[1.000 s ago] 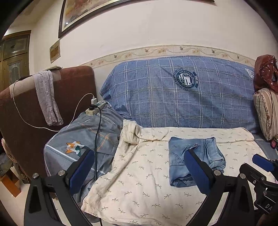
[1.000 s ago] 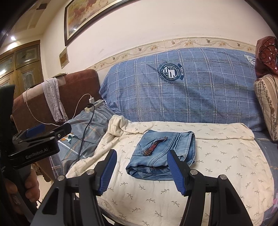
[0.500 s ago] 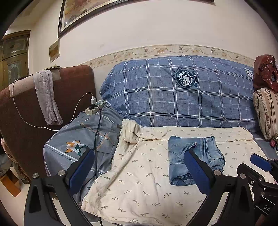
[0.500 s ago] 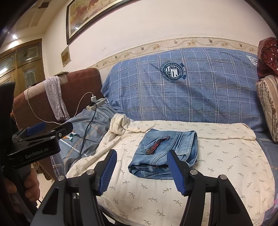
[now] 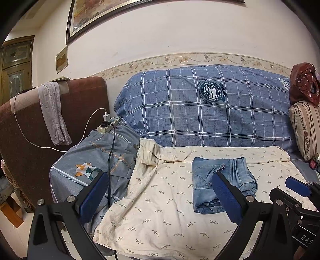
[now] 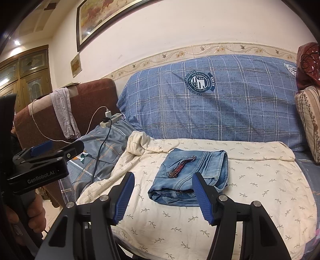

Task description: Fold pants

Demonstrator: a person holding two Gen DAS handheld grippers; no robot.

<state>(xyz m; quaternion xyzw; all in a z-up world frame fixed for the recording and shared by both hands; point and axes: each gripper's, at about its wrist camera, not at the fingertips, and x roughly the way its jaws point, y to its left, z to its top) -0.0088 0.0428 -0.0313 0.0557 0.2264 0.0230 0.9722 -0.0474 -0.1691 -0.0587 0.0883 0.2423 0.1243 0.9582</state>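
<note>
The folded jeans (image 6: 190, 178) are partly masked by the right gripper (image 6: 163, 197); both grippers' fingers are held apart, empty; left gripper (image 5: 160, 197).

This is looking like a home, most likely a living room. A sofa (image 6: 210, 104) draped in a blue checked cover is standing against a cream wall with a flowered border strip (image 6: 200, 50). A framed painting (image 6: 104, 18) is hanging above it. A brown armchair (image 5: 80, 104) is sitting beside the sofa with a grey cloth (image 5: 53, 112) hanging over its back. A power strip (image 5: 109, 124) with 2 plugs is lying on the sofa arm. A wooden cabinet (image 6: 30, 76) with glass doors is standing far left, though dim.
</note>
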